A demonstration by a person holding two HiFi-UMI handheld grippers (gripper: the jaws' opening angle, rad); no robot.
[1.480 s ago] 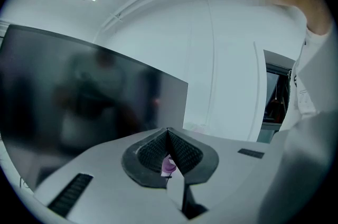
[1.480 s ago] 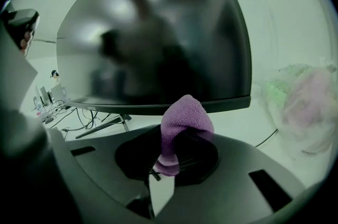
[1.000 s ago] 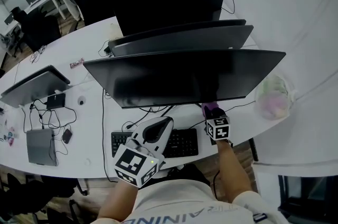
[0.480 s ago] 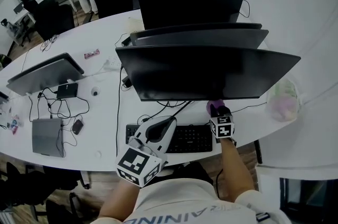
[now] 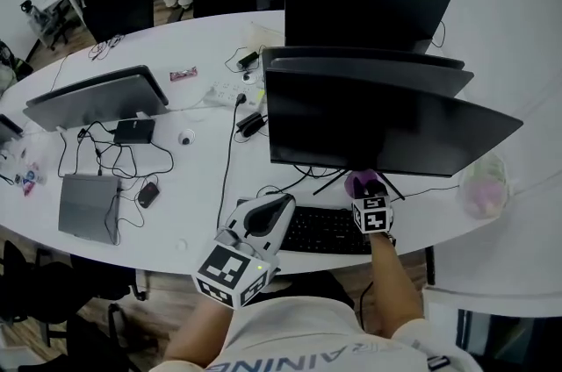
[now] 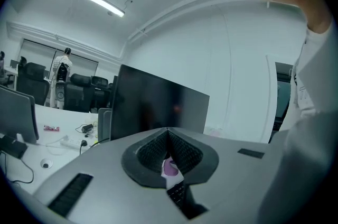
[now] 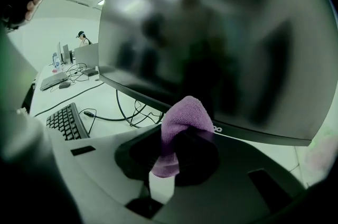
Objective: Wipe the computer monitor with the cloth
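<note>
The right tongs [image 5: 367, 190] are pinching a purple cloth [image 7: 183, 117] so that a rounded wad stands proud of the tips, which puts soft fabric rather than hard plastic towards the glass. The cloth sits just under the lower edge of the nearest monitor [image 5: 386, 129], right of its middle; whether it touches the bezel cannot be told, so the wiping looks about to start from the bottom. The left tongs [image 5: 279, 203] are pressed together with nothing between them and are held back over the near edge of the desk [image 5: 202, 186], left of the right tongs. This seems meant to keep them out of the sweep. The screen leans over a keyboard [image 5: 325, 230] and its stand legs [image 5: 329, 179], so a low stroke has little room beneath it. Cables [image 5: 230, 146] trail across the desk on the left. Two more monitors [image 5: 364, 6] stand close behind, which may limit how far the screen can tip if pushed. A pale bag [image 5: 483, 186] lies at the right end, and another screen [image 5: 97, 98] stands well to the left.
</note>
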